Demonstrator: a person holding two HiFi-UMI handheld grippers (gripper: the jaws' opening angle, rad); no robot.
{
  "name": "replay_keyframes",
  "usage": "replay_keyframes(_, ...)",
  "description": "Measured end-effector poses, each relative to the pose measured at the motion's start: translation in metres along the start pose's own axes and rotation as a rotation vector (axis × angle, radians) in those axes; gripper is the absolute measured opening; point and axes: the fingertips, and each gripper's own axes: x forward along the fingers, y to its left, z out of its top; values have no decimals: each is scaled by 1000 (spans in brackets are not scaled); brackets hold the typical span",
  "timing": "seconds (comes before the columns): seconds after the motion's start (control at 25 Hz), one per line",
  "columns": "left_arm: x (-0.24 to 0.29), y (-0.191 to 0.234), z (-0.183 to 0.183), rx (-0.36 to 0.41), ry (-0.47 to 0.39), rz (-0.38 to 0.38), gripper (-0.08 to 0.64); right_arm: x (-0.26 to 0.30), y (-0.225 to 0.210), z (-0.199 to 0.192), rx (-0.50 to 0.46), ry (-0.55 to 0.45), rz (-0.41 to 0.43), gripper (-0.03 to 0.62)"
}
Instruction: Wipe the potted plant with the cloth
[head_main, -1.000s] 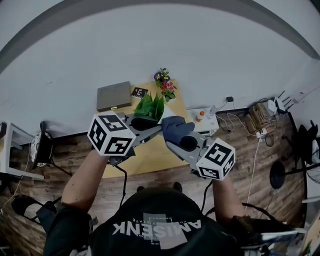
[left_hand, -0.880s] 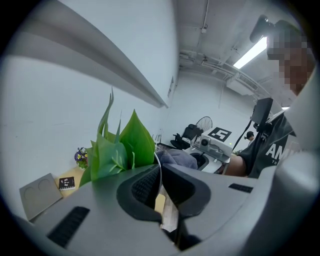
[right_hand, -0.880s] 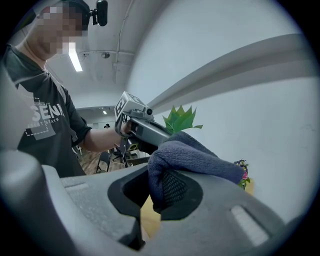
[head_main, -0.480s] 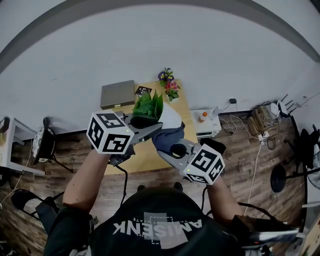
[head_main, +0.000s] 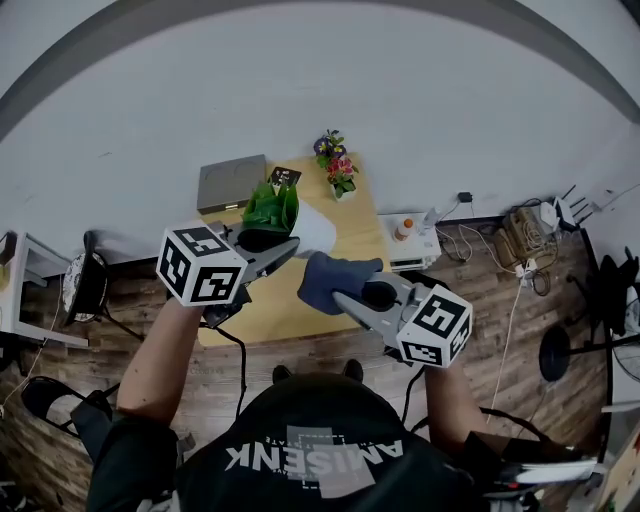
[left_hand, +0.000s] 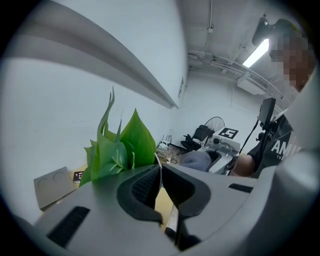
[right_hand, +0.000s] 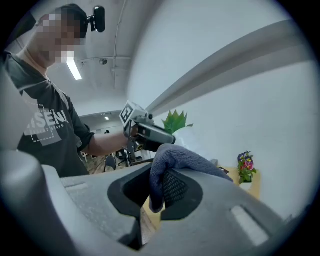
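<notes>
PLANT CARE AT THE DESK: A person standing at a wooden desk (head_main: 366, 240) holds the potted plant (head_main: 270, 208) up over it in the left gripper (head_main: 283, 247). Its fingers (left_hand: 142, 185) are drawn narrow on the thin rim of the white pot (head_main: 314, 228). In the left gripper view the green leaves (left_hand: 120, 147) rise just left of those fingers.

The right gripper (head_main: 348, 296) has its fingers (right_hand: 175, 189) clamped on a blue-grey cloth (head_main: 330, 278), which bunches up over the tips and hangs down between them. The cloth sits just beside the pot's white side, on the person's right of it; whether the two touch cannot be told. The two grippers point toward each other above the middle of the desk.

At the back of the desk, near the wall, lie a flat grey box (head_main: 231, 185), a small black card (head_main: 285, 177) and a little pot of purple and pink flowers (head_main: 334, 170), all well apart from the held plant. A low white cabinet (head_main: 415, 245) topped with an orange-capped bottle (head_main: 402, 230) stands just right of the desk on the wood-plank floor (head_main: 130, 300).
</notes>
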Motion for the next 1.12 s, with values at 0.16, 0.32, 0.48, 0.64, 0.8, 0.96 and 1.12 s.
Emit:
replay_keyframes(0.16, 6, 23, -10, 25, 32, 77, 14, -30, -23, 17, 19, -73, -85, 28)
replay_keyframes(0.32, 25, 41, -24, 36, 84, 110, 15, -56, -46, 28, 35, -125, -181, 28)
replay_keyframes(0.48, 42, 61, -45, 97, 178, 174, 17, -71, -61, 33, 43, -149, -233, 28)
replay_keyframes(0.64, 49, 89, -61, 101, 237, 218, 18, -73, -78, 36, 50, -153, -256, 28)
replay_keyframes(0.8, 46, 109, -90, 130, 318, 300, 20, -71, -82, 33, 51, -158, -253, 28)
replay_keyframes(0.96, 42, 134, -123, 125, 396, 367, 21, -65, -90, 31, 60, -153, -247, 28)
replay_keyframes(1.12, 45, 165, -152, 144, 460, 420, 23, -50, -101, 27, 84, -143, -241, 28)
